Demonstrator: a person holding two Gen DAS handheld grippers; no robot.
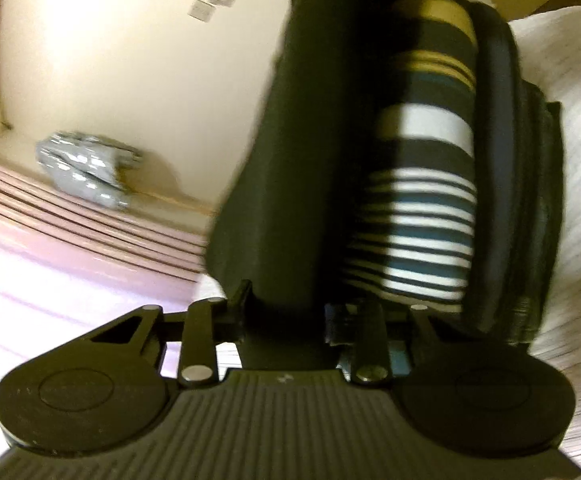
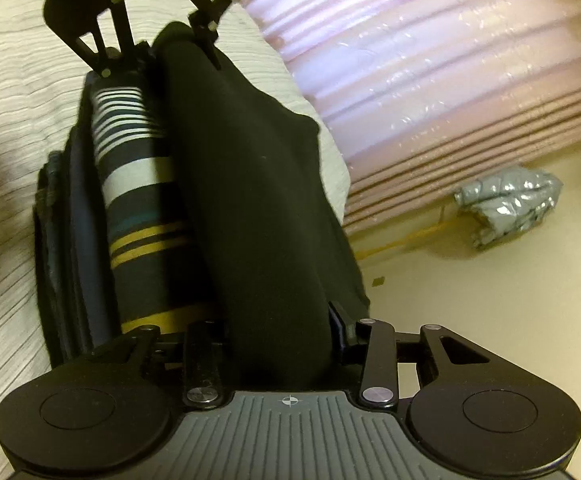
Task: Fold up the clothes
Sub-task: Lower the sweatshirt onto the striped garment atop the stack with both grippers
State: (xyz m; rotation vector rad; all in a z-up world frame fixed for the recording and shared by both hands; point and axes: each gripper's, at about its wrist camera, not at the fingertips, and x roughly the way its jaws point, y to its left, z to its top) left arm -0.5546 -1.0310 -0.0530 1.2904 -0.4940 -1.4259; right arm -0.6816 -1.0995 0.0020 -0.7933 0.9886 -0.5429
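Note:
A folded black garment (image 1: 302, 152) stands on edge beside a folded striped garment (image 1: 422, 216) and several darker folded clothes (image 1: 530, 208). My left gripper (image 1: 286, 320) is shut on one end of the black garment. My right gripper (image 2: 274, 344) is shut on its other end (image 2: 258, 208). In the right wrist view the striped garment (image 2: 138, 176) lies left of the black one, and my left gripper (image 2: 158, 60) shows at the far end of the pile. The pile rests on a white ribbed bedspread (image 2: 6, 92).
A pink pleated bed skirt (image 2: 450, 88) hangs down to a cream floor (image 2: 470, 300). A crumpled silver-grey bundle (image 2: 510, 208) lies on the floor; it also shows in the left wrist view (image 1: 86, 176).

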